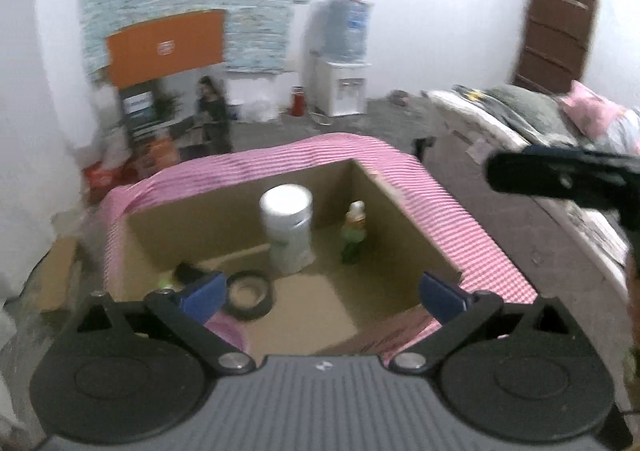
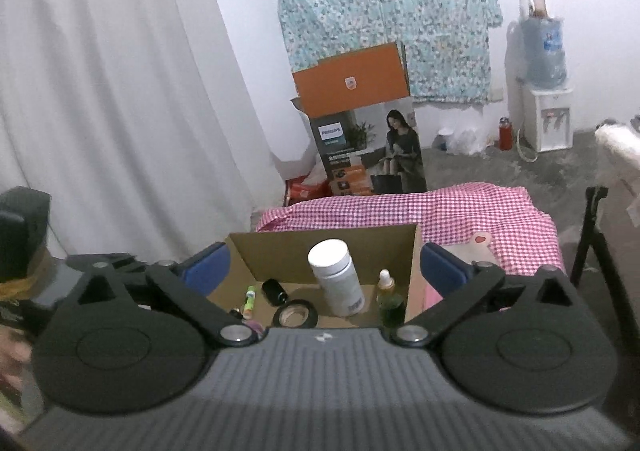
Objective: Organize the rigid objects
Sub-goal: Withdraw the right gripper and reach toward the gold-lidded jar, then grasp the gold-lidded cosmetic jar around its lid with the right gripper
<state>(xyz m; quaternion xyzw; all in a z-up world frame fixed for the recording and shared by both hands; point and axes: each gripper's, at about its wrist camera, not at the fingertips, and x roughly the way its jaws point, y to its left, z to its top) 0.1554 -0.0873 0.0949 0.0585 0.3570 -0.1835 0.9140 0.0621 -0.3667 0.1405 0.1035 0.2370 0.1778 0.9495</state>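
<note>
An open cardboard box (image 1: 224, 207) (image 2: 280, 251) sits on a pink checked cloth. Inside stand a white bottle (image 1: 287, 231) (image 2: 336, 277) and a small green dropper bottle (image 1: 354, 233) (image 2: 387, 297). A black tape roll (image 1: 248, 295) (image 2: 295, 315), a small black cap (image 2: 274, 291) and a green tube (image 2: 250, 301) lie on the box floor. My left gripper (image 1: 322, 297) is open and empty, above the box's near side. My right gripper (image 2: 324, 267) is open and empty, held back from the box. The right gripper's body (image 1: 560, 175) shows at the right of the left wrist view.
The pink checked cloth (image 1: 460, 219) (image 2: 460, 211) covers a low table. A tall printed carton (image 2: 360, 123) with an orange lid stands behind it. A water dispenser (image 2: 544, 91) is at the back right, a white curtain (image 2: 100, 91) at the left, a bed (image 1: 540, 119) on the right.
</note>
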